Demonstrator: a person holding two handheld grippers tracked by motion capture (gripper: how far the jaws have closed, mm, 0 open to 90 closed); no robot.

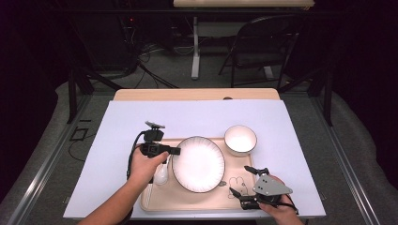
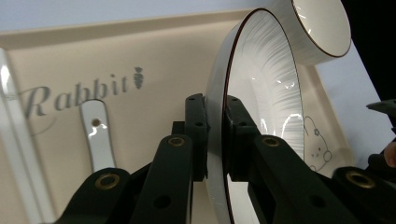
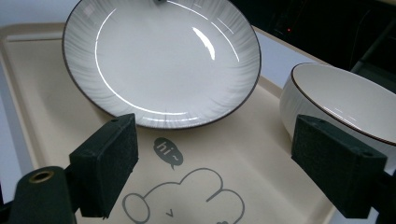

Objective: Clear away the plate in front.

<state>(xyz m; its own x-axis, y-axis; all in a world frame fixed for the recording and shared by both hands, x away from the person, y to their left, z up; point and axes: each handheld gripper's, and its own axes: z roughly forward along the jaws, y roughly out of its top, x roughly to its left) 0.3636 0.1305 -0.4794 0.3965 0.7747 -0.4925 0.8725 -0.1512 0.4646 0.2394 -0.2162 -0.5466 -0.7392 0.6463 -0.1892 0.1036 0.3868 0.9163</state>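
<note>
Step in hand: you are gripping the plate [image 1: 198, 163] by its left rim with the left gripper [image 1: 174, 151], over the beige tray [image 1: 187, 198]; it looks as if you are placing or shifting it there.
Left gripper: its jaws are clamping the plate's rim, one pad on each face, as the left gripper view is showing [image 2: 215, 140].
Right gripper: you are holding the right gripper [image 1: 246, 185] at the tray's near right corner with its jaws standing wide apart and nothing between them [image 3: 233, 163].
Plate's place: it is sitting at the middle of the tray, between the spoon [image 1: 161, 174] on its left and the bowl [image 1: 240, 139] at the far right corner; whether its base is resting flat I cannot tell.
Next move, as I am judging it: you are needing to settle the plate level before loosening the pads, keeping its edge off the spoon, which is lying just beside the rim.
Risk: a thin glazed rim is likely slipping easily in a pinch grip.
Count: you are working with one plate, one bowl, one spoon, one tray, two grippers.
</note>
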